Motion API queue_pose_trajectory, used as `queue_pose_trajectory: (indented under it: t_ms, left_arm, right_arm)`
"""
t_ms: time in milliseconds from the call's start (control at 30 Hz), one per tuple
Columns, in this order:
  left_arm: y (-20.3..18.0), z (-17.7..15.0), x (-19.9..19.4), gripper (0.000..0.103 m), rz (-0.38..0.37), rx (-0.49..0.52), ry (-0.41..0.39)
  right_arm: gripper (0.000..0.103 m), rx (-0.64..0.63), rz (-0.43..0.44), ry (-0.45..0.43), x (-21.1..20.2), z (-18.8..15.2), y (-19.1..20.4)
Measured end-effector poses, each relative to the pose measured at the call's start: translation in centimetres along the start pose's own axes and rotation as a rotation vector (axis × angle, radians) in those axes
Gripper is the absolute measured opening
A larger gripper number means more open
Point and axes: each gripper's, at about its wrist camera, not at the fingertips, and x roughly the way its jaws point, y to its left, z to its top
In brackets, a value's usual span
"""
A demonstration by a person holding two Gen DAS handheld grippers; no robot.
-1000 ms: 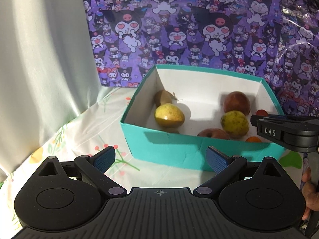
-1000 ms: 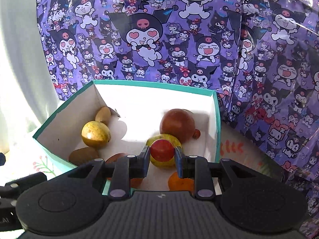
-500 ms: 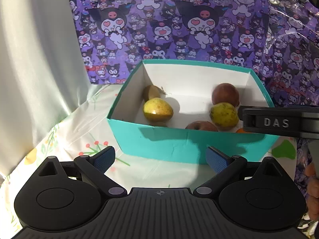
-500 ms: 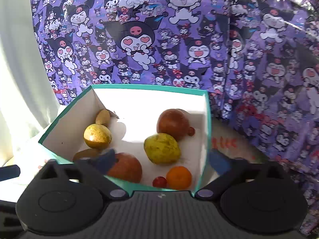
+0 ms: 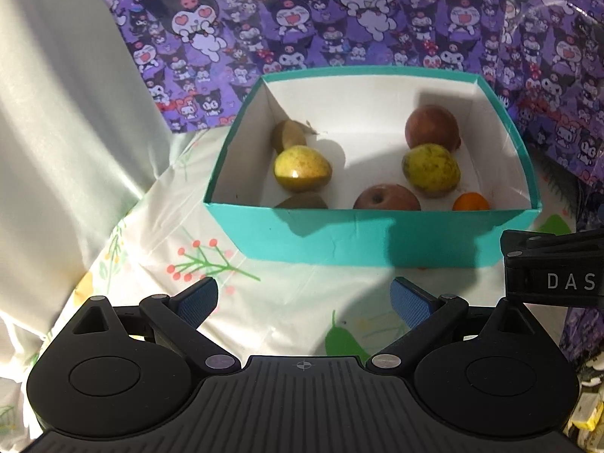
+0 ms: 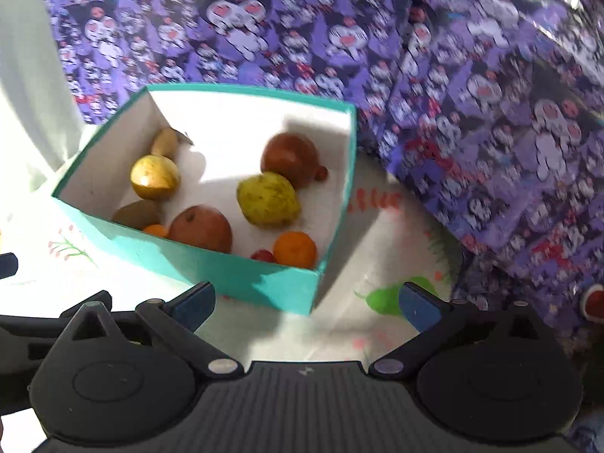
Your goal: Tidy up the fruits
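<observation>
The right gripper point(image 6: 306, 304) stands with its jaws spread wide and nothing between them, hanging above the near right corner of the teal box point(image 6: 241, 275). The left gripper point(image 5: 304, 300) is likewise released and empty, held over the flowered cloth point(image 5: 158, 249) just in front of the box's near wall point(image 5: 339, 241). The box sits on the cloth against a purple cartoon-print backdrop point(image 5: 339, 19). All fruit in view lies inside the box: a small red fruit point(image 6: 263, 255) rests in the near right corner, touching an orange point(image 6: 295, 249). A green pear point(image 6: 268, 198) lies near the middle, with a red-brown apple point(image 6: 290, 158) behind it at the far right. A second apple point(image 6: 200, 228) sits against the near wall. A yellow pear point(image 6: 154, 176) lies on the left side. The right gripper's body, marked DAS, enters the left wrist view at its right edge.
</observation>
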Motion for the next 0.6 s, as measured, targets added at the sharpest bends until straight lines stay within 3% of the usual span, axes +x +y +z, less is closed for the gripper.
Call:
queue_pose_trajectory:
  t_ms: [233, 433, 600]
  left_arm:
    - [0.2, 1.5, 0.3, 0.100, 0.029, -0.001, 0.067]
    - [0.6, 2.4, 1.7, 0.100, 0.033, -0.062, 0.128]
    - [-0.2, 2.9, 2.6, 0.100, 0.043, -0.036, 0.165]
  right_arm:
    - [0.103, 0.027, -0.087, 0.071, 0.6, 0.7, -1.1]
    - [0.103, -0.014, -0.071, 0.133, 1.5, 0.6, -0.9]
    - [0.103, -0.029, -0.058, 0.179, 2.9, 1.1, -0.7]
